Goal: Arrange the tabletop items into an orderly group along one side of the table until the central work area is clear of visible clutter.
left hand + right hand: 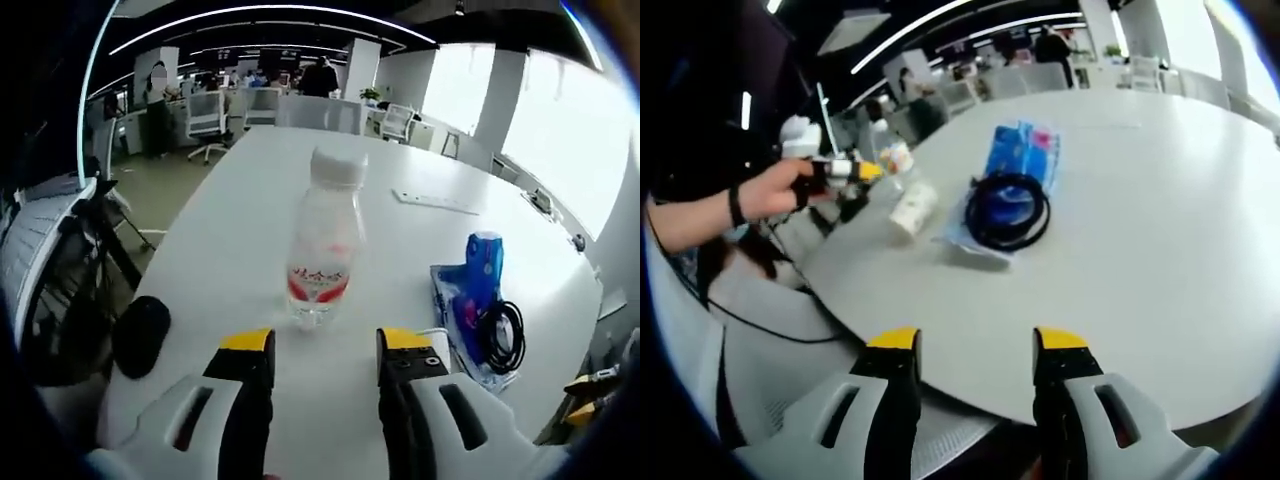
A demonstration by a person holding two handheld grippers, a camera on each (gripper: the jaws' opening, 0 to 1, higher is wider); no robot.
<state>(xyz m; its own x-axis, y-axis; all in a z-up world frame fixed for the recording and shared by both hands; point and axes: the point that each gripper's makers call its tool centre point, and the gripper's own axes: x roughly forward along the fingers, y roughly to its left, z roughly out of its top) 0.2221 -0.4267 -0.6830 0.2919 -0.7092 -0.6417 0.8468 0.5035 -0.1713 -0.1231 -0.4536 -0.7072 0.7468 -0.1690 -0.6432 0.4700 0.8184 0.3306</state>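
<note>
A clear plastic bottle [320,250] with a white cap and a red label stands upright on the white table [250,190], just beyond my left gripper [326,350]. That gripper is open, with nothing between its yellow-tipped jaws. To the right lies a blue packet [470,290] with a coiled black cable [503,335] on it. In the right gripper view the same packet [1025,148], cable [1008,210] and bottle [912,208] lie ahead on the table [1160,230]. My right gripper [977,345] is open over the table's near edge. A hand holds the left gripper [840,172] beside the bottle.
A black rounded object [140,335] sits at the table's left edge. A white flat strip [435,202] lies farther back on the right. Office chairs [205,120] stand beyond the far end, and a grey mesh chair [770,370] is close below the table edge.
</note>
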